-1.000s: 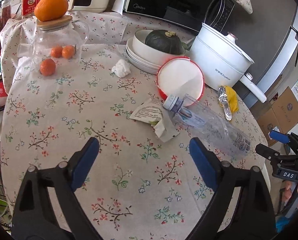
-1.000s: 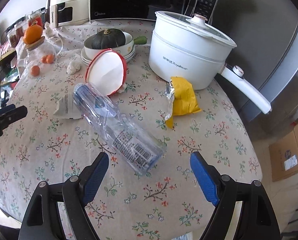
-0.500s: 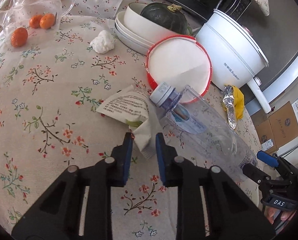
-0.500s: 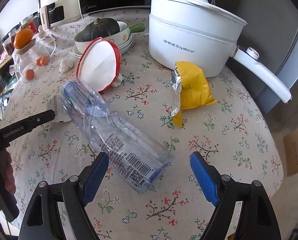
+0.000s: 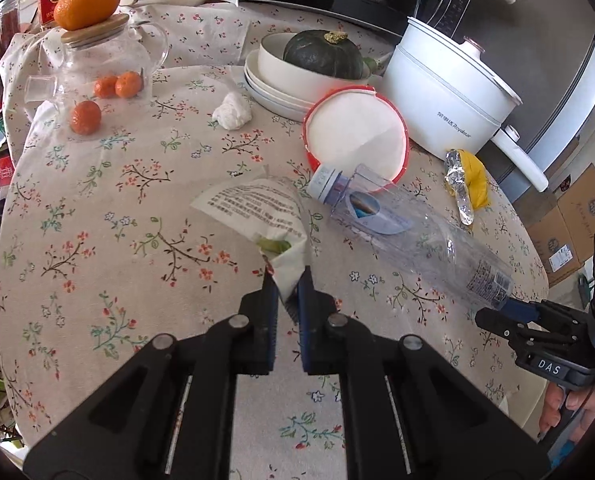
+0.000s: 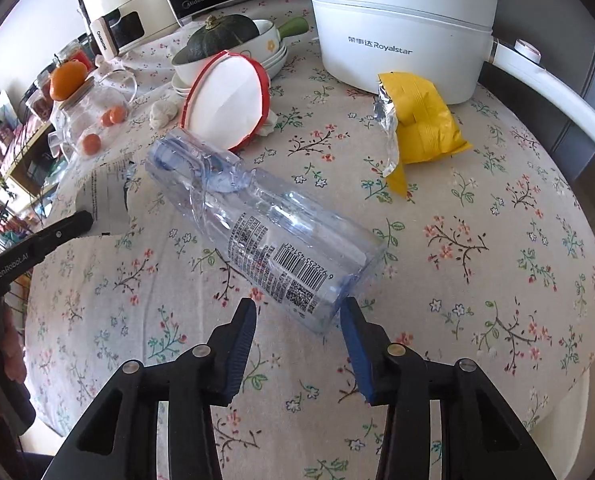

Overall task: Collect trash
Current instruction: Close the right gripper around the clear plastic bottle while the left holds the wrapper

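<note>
Left tongs (image 5: 286,280) clench the paper wrapper (image 5: 257,208); right tongs (image 6: 297,312), closing, straddle the bottle (image 6: 265,240) at twelve o'clock on the floral tablecloth (image 6: 497,280).

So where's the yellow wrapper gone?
The yellow wrapper lies on the tablecloth just in front of the white pot, beyond the clear bottle in the right wrist view.

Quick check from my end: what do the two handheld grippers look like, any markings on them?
Both are black plastic linkage frames with silver pivot pins and blue ribbed pads on the jaws. The left gripper carries white "GenRobot.AI" lettering on its side; the right gripper has a white "DAS" label. No sleeves or cables visible.
</note>
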`<state>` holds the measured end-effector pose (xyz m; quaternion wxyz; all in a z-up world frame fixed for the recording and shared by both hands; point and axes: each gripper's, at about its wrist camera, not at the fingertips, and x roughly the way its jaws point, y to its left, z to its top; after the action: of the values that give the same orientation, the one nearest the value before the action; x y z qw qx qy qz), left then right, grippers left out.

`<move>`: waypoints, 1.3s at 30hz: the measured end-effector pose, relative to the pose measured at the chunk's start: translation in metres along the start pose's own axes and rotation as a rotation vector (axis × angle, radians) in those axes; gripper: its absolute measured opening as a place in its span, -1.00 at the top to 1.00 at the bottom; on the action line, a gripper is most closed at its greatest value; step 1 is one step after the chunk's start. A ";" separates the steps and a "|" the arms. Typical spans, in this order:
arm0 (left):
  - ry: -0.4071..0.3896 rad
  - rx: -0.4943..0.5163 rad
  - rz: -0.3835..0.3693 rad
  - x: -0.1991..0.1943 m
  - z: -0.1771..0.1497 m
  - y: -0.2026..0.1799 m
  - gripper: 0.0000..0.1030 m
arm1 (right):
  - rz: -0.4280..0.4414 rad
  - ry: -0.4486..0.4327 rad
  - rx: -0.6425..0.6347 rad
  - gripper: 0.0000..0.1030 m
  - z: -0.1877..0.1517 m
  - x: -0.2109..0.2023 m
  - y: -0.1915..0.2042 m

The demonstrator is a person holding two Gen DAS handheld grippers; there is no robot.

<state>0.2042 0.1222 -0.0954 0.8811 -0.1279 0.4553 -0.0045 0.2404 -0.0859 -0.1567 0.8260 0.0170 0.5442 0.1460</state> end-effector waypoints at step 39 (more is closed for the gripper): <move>-0.101 0.014 -0.031 -0.116 -0.018 0.066 0.81 | -0.518 0.158 -0.463 -0.37 0.066 0.068 0.098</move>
<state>0.1147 0.1966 -0.0280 0.9037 -0.1289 0.4081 -0.0147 0.3032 0.0343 -0.1717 0.7728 -0.3206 0.5451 0.0521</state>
